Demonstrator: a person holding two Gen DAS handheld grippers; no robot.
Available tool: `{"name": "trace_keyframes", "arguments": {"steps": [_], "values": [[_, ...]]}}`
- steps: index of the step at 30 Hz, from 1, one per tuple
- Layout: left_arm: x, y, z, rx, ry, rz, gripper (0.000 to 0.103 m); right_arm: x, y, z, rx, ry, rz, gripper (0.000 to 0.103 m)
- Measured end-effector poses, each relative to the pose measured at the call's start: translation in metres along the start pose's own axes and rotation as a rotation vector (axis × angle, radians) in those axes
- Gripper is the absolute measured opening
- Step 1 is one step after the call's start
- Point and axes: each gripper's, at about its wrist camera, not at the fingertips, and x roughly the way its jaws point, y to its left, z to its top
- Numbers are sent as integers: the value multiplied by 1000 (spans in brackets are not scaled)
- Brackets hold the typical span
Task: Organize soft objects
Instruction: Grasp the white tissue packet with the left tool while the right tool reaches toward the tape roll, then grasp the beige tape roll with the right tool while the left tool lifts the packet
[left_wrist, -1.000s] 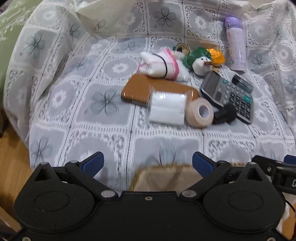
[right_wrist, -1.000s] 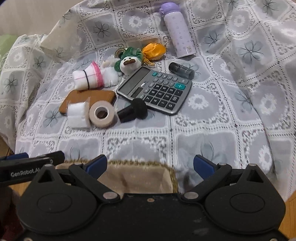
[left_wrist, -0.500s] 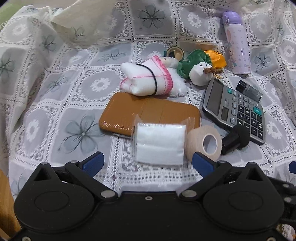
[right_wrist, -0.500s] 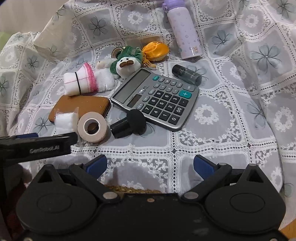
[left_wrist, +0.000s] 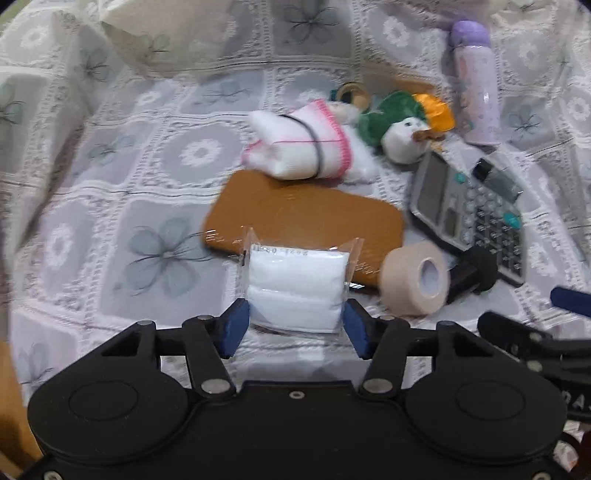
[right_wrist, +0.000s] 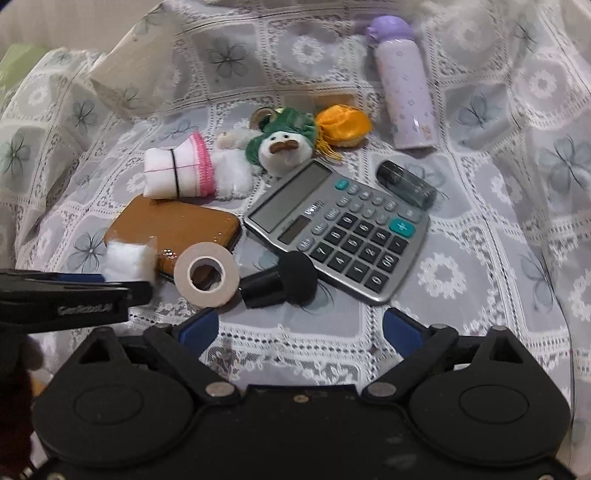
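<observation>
**Left jaws closed on the cotton pack**

My left gripper (left_wrist: 294, 325) has gone from wide apart a second ago to clamped: blue pads now press both sides of the bagged white cotton pack (left_wrist: 295, 288). The pack lies on the lace cloth (left_wrist: 110, 206), its far edge overlapping the brown case (left_wrist: 303, 210), the tan tape roll (left_wrist: 415, 278) just beside it. My right gripper (right_wrist: 300, 330) has narrowed slightly but is unclenched, nothing between its fingers, hovering near the black brush (right_wrist: 280, 280). The wicker basket seen earlier under both grippers is gone from view.
</observation>
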Motion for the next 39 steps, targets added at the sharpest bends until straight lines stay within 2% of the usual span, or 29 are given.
{"name": "trace_keyframes", "arguments": {"steps": [2,5,10,12,14,19,30,31,32,33,39], "values": [[-4,3,-1,3,7,39,54,4,6,2,-29,-9,0,94],[-5,8,-2,17,10,81,54,6,14,5,-55,-22,47,91],[8,17,-6,21,50,74,58,7,31,13,-122,-63,112,86],[11,22,-8,9,59,57,74,9,38,16,-153,-76,120,86],[12,25,-7,-2,55,53,79,13,43,20,-171,-79,133,80],[11,34,-6,-24,43,49,79,27,47,28,-173,-57,183,72],[8,48,-12,-30,27,42,80,45,52,29,-176,-30,219,68],[7,49,-12,-30,23,41,81,46,52,28,-175,-27,219,62],[7,49,-12,-29,20,41,81,47,51,28,-174,-28,215,52],[6,50,-12,-27,18,43,81,47,51,28,-175,-32,210,49],[4,46,-7,4,-19,40,90,34,48,31,-155,-54,238,49]]}}
